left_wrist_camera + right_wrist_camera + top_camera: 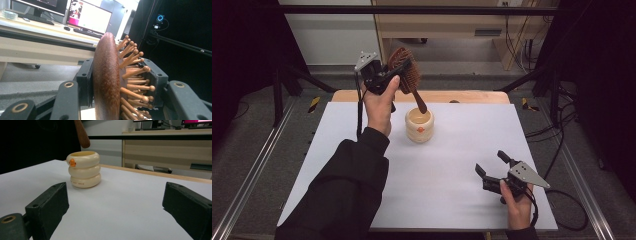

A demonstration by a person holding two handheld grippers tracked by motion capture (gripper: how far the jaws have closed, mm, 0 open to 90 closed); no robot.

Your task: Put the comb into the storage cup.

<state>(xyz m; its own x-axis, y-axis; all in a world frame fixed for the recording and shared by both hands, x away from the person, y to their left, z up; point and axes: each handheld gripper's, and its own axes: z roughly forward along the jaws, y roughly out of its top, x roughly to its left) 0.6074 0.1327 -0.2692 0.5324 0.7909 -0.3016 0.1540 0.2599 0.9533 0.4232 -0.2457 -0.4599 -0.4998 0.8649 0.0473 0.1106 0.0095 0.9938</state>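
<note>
A brown wooden hairbrush (404, 70) with peg bristles is held up in the air by my left gripper (384, 75), whose jaws are shut on the brush head (107, 82). The brush handle (419, 102) slants down, and its tip (82, 135) hangs just above the mouth of a cream ribbed cup (419, 125) with an orange mark (72, 162). That cup stands upright on the white table sheet (452, 165). My right gripper (494, 165) rests low at the near right of the sheet, jaws wide open and facing the cup, with nothing between them.
The white sheet lies on a wooden tabletop (462, 96). A desk with monitors (87, 17) stands beyond the table. Black curtains and metal rails (257, 165) flank both sides, and cables (562, 150) trail at the right.
</note>
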